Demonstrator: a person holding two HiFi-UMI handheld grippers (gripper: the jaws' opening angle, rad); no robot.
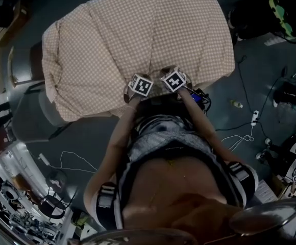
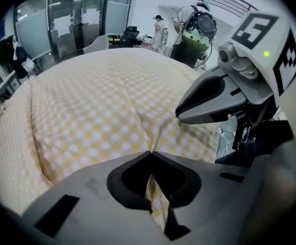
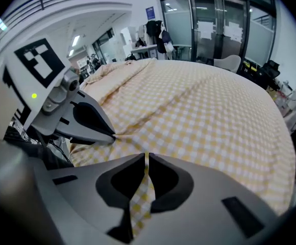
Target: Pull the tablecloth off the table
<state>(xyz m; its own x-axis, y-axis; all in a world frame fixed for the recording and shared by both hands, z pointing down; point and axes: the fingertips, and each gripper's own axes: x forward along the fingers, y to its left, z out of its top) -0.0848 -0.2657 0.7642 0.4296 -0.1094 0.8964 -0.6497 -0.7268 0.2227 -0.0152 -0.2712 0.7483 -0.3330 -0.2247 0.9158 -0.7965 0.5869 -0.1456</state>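
Grey floor (image 1: 81, 137) surrounds the draped checked tablecloth (image 1: 138, 40). Left tongs (image 2: 150, 154) and right tongs (image 3: 147, 158) each pinch a fold at its near edge.

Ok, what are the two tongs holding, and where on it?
Both the left tongs and right tongs pinch the checked tablecloth at its near edge.

From the head view I can't see the worktop at all: the tablecloth (image 1: 138, 40) drapes over every part of it, and the cloth's far edge is cut off at the top of the frame. In the gripper views, the pinched fold drops out of sight behind the bodies of the left gripper (image 2: 150, 154) and right gripper (image 3: 146, 160). The person (image 2: 159, 27) at upper centre of the left gripper view is too small to make out.
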